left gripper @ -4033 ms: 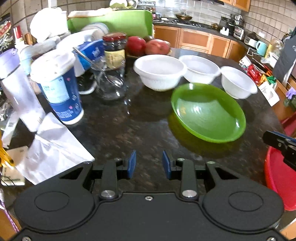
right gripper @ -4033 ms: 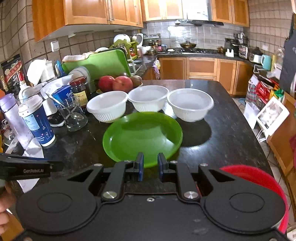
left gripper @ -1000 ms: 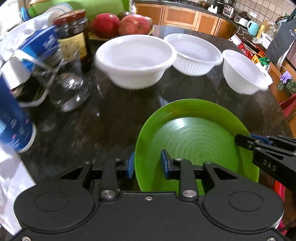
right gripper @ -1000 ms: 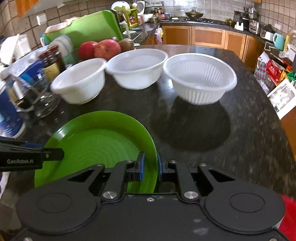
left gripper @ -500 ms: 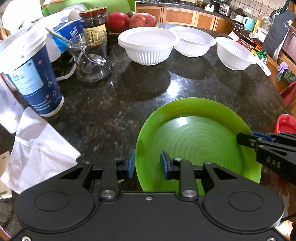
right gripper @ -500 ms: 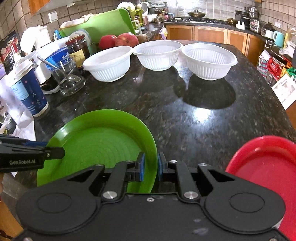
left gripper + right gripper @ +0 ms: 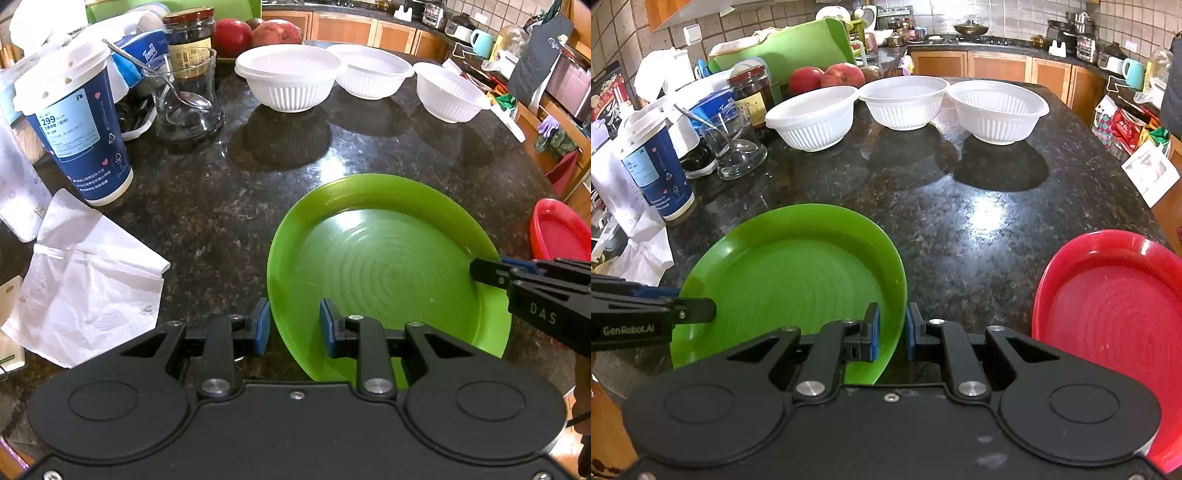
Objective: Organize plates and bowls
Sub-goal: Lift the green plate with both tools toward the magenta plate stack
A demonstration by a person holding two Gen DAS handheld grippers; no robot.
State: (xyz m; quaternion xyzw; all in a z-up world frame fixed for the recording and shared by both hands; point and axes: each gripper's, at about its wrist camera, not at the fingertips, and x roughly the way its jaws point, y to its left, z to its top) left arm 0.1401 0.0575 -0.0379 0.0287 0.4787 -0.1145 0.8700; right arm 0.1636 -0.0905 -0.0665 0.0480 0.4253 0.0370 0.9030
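Both the left gripper and right gripper straddle the round green plastic plate's rim, fingers parted (grip uncertain); only the right view shows the whole red plastic plate.

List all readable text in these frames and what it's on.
"299": label on the blue cup.
"DAS": right gripper body, in the left view.
"GenRobot.AI": left gripper body, in the right view.
"Tempo", partly hidden: blue tissue pack.
Jar label and the cup's fine print: too small to read.
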